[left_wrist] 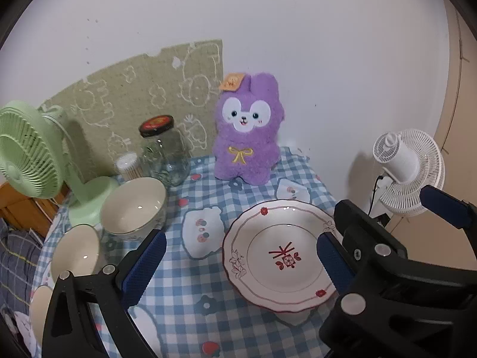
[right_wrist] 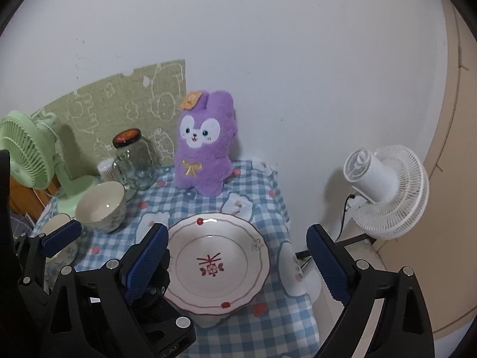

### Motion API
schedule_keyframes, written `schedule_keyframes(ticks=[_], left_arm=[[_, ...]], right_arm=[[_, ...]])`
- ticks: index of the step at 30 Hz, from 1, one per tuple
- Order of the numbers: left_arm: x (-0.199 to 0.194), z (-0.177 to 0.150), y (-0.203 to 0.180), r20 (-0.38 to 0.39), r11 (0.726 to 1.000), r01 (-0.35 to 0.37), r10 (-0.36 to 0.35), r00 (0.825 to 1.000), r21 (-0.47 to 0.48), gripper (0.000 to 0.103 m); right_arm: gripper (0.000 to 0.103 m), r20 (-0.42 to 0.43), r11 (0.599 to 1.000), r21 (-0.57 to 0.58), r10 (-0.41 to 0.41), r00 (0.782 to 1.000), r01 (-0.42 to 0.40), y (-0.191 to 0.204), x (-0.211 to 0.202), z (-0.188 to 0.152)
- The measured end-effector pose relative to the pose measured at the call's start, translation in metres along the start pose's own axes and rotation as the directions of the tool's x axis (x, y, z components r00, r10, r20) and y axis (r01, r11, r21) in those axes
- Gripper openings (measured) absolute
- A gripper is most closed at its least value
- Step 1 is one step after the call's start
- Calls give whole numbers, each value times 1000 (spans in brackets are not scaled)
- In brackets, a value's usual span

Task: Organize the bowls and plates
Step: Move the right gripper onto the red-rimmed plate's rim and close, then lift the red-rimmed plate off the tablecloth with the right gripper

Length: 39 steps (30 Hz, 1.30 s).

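Note:
A white plate [left_wrist: 283,256] [right_wrist: 217,262] with a red rim and a red flower motif rests on a white dish [right_wrist: 208,319] on the blue checked tablecloth [left_wrist: 190,298]. Left of it stands a large cream bowl [left_wrist: 134,205] [right_wrist: 101,205], with smaller bowls [left_wrist: 74,253] nearer the left edge. My left gripper [left_wrist: 241,236] is open, with the plate's left half showing between its fingers. Beside it my right gripper [right_wrist: 237,229] is open wide over the plate, and no pad presses on the plate. Neither gripper holds anything.
A purple plush rabbit [left_wrist: 249,137] sits at the back by the wall. A glass jar [left_wrist: 164,155] with a black lid, a tub of cotton swabs [left_wrist: 128,167] and a green fan [left_wrist: 32,152] stand back left. A white fan [right_wrist: 384,191] stands beyond the table's right edge.

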<state>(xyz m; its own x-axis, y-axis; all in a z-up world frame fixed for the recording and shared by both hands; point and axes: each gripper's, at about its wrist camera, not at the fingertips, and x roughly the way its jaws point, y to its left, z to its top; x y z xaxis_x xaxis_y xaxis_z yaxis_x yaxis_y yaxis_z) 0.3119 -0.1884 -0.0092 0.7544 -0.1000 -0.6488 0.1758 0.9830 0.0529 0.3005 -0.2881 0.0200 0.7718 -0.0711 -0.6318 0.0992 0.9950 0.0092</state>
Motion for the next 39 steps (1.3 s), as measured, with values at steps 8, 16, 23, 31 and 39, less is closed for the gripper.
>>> schedule_keyframes(ticks=[8,16,23,31,39], left_arm=[[43,-2,-6,-40,1000,-14,15,999,13,102],[75,-9,-10,-83,999,-11,15,996,46,94],[98,-20,-7,-159,998,7,2,987,58,65],[111,-25,0,-191,999,23,-17,981,31,55],[124,-23,18,-222,999,34,-41,974,-35,50]], right_arm=[[96,-48,1000,-9,-13,999,13,-7,46,-2],[89,-126,1000,23,-15,992,18,-24,85,-14],[76,-194,999,-13,-35,980,33,-26,110,-25],[65,-239,999,-11,-43,970,41,-29,125,-31],[56,-310,999,2,-30,950,33,-33,142,-42]])
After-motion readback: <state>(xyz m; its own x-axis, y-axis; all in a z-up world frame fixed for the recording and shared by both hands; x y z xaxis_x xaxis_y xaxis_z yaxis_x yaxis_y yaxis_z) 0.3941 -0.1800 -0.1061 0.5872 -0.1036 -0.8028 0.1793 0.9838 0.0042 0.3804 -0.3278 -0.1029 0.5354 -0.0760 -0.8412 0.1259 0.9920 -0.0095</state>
